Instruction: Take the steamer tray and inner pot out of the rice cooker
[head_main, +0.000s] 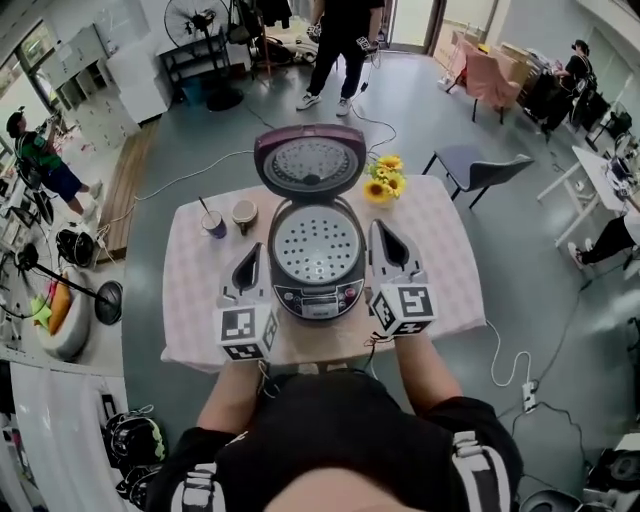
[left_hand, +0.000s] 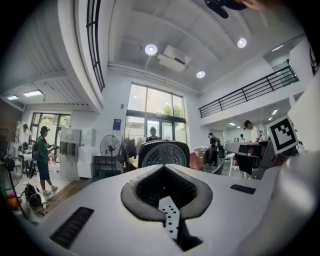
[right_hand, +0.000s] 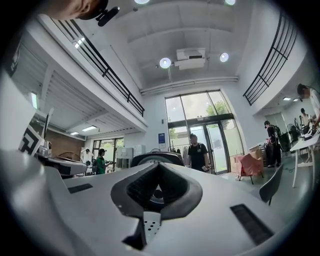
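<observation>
The left gripper (head_main: 248, 252) and right gripper (head_main: 386, 232) are closed and empty, beside the open rice cooker (head_main: 315, 298) with its tray (head_main: 317, 243) inside.

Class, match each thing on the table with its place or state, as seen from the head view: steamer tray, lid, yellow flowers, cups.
Things:
1 steamer tray
2 lid
3 yellow flowers
4 cups

Places or states:
A left of the rice cooker
B swung open, standing up at the back
C lying inside the rice cooker
D right of the lid

Pairs: 1-C, 2-B, 3-D, 4-A
</observation>
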